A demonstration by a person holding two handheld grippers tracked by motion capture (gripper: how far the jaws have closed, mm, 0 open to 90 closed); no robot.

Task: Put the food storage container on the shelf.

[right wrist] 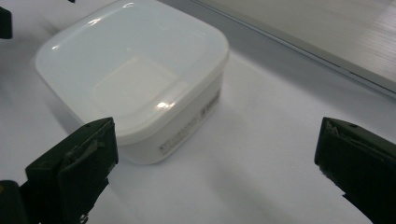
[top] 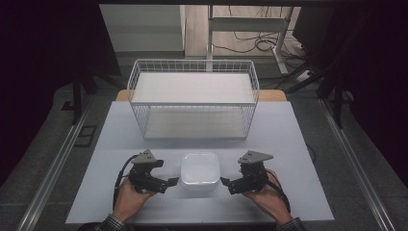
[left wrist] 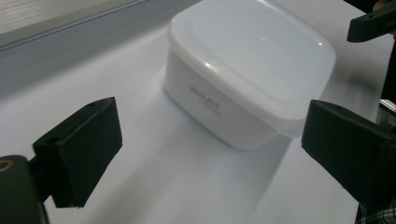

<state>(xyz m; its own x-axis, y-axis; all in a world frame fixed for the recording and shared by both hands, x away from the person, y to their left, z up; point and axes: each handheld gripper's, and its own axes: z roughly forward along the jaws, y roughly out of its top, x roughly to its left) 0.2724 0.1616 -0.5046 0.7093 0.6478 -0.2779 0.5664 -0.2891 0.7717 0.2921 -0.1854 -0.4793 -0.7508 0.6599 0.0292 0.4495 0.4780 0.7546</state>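
We find the white lidded box (top: 199,172) on the table (top: 288,144), between the left gripper (top: 172,182) and right gripper (top: 225,181). Both stand with jaws wide apart, gripping nothing.

The desk (top: 288,144) is a pale grey-white slab sitting on a dull grey floor (top: 48,159), with a metal rail (top: 57,163) running along the floor on either side of it. Behind the desk there's a light wall panel (top: 139,26), a white metal frame (top: 250,24) and a tangle of black cables (top: 260,43) on the floor. Pretty dim room, both sides of the desk fade into near black.
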